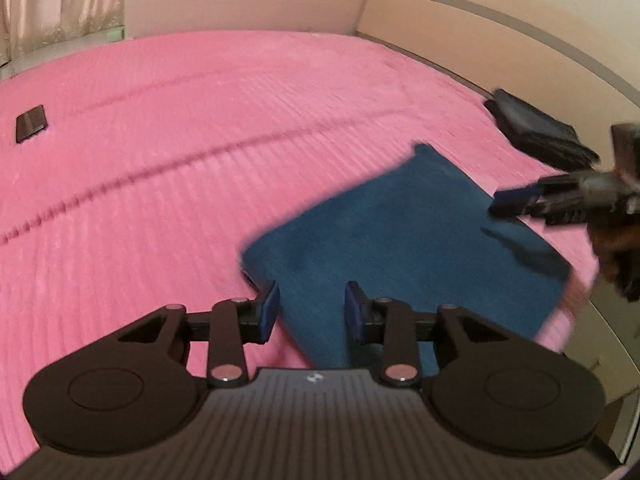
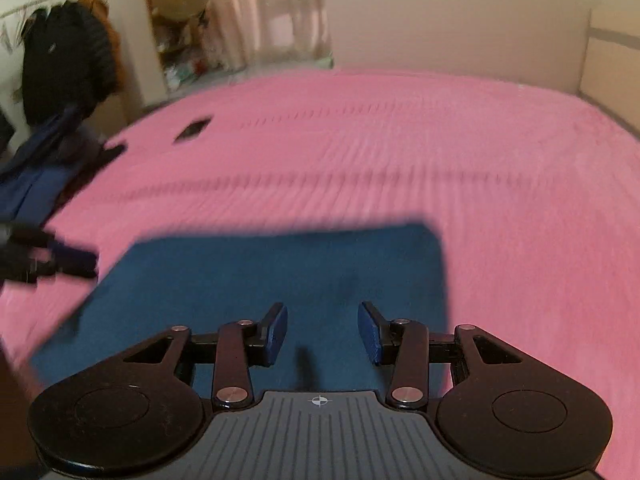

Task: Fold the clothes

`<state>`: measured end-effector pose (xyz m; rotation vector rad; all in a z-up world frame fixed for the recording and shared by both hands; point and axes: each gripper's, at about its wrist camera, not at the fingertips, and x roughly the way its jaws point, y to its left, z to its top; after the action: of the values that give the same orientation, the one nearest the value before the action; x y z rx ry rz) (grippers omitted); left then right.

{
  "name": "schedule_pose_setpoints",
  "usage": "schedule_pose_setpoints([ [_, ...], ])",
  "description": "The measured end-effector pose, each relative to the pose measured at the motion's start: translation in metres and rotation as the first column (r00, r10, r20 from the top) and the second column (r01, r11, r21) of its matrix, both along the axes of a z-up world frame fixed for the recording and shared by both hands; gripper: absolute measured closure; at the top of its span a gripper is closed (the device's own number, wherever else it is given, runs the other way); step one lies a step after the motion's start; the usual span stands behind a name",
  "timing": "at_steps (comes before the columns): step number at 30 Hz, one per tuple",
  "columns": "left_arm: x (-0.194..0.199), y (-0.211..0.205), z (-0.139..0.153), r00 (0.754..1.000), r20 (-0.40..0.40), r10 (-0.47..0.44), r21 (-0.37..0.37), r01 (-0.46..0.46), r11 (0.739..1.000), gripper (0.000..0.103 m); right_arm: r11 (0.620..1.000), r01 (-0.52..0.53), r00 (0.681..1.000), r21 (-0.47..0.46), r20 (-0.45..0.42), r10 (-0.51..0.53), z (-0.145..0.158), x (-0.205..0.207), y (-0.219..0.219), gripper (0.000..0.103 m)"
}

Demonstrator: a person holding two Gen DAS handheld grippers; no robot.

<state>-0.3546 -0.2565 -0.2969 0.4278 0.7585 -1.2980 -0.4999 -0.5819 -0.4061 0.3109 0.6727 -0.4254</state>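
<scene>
Lying flat: a folded blue cloth [image 2: 280, 280] on the pink bedspread [image 2: 440, 152], near the front edge of the bed.
Cloth shape: roughly a rectangle, with the corners a little rounded (its edges are blurred in both views).
Left gripper [image 1: 312, 306]: its jaws stand apart, the blue pads [image 1: 270, 304] hold nothing, and only the near corner of the cloth shows in the gap between them.
Right gripper [image 2: 322, 330]: its jaws also stand apart with nothing between the pads, and it hovers over the near part of the cloth.
Seen from the left wrist: the right gripper comes in from the right edge, just over the far side of the cloth; I cannot tell if it touches.
Dark folded pile [image 1: 540, 132]: beyond the cloth, near the headboard [image 1: 500, 20].
Small dark flat object [image 1: 31, 123]: well apart from the cloth, on the far left of the bedspread.
Background: a curtain [image 2: 272, 12] and a dark jacket [image 2: 64, 60] hanging at the left.
</scene>
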Motion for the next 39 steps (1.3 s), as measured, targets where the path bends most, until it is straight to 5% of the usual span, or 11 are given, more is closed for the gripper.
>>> schedule_pose_setpoints([
  [2, -0.014, 0.002, -0.018, 0.998, 0.052, -0.022, 0.040, 0.020, 0.999, 0.071, 1.000, -0.003, 0.999, 0.002, -0.044, 0.003, -0.022, -0.013, 0.016, 0.060],
  [8, -0.019, 0.022, -0.001, 0.991, 0.132, 0.011, 0.026, -0.015, 1.000, 0.070, 0.985, -0.067, 0.998, -0.158, -0.024, 0.064, 0.012, -0.041, 0.055, 0.055],
  [10, -0.034, 0.033, 0.006, 0.974, 0.226, -0.024, 0.025, 0.019, 1.000, 0.068, 0.948, -0.160, 0.987, -0.275, -0.063, 0.148, 0.021, -0.052, 0.083, 0.029],
  [13, -0.065, 0.047, 0.011, 0.928, 0.360, -0.093, 0.028, 0.089, 0.996, 0.059, 0.860, -0.309, 0.948, -0.406, -0.201, 0.246, 0.009, -0.058, 0.120, 0.029],
  [18, -0.127, 0.050, -0.004, 0.757, 0.614, -0.222, 0.050, 0.243, 0.969, 0.031, 0.666, -0.535, 0.837, -0.520, -0.434, 0.333, -0.027, -0.050, 0.162, 0.030],
  [23, -0.170, 0.039, -0.033, 0.563, 0.743, -0.362, 0.187, 0.345, 0.920, 0.024, 0.535, -0.643, 0.750, -0.548, -0.590, 0.297, -0.061, -0.028, 0.160, 0.030],
  [25, -0.181, 0.030, -0.046, 0.488, 0.776, -0.401, 0.245, 0.352, 0.903, 0.024, 0.550, -0.623, 0.768, -0.556, -0.567, 0.297, -0.061, -0.024, 0.156, 0.059],
  [31, -0.198, 0.001, -0.072, 0.352, 0.818, -0.455, 0.345, 0.334, 0.877, 0.025, 0.664, -0.531, 0.835, -0.527, -0.458, 0.305, -0.025, -0.022, 0.138, 0.076],
  [34, -0.196, -0.011, -0.087, 0.298, 0.824, -0.483, 0.411, 0.274, 0.870, 0.041, 0.708, -0.489, 0.861, -0.509, -0.412, 0.298, -0.016, -0.023, 0.132, 0.076],
  [36, -0.194, -0.014, -0.094, 0.283, 0.818, -0.500, 0.433, 0.270, 0.860, 0.050, 0.704, -0.491, 0.860, -0.514, -0.414, 0.298, -0.015, -0.026, 0.138, 0.076],
  [39, -0.191, -0.015, -0.088, 0.340, 0.795, -0.502, 0.425, 0.278, 0.861, 0.062, 0.675, -0.503, 0.855, -0.540, -0.428, 0.294, -0.020, -0.033, 0.146, 0.070],
])
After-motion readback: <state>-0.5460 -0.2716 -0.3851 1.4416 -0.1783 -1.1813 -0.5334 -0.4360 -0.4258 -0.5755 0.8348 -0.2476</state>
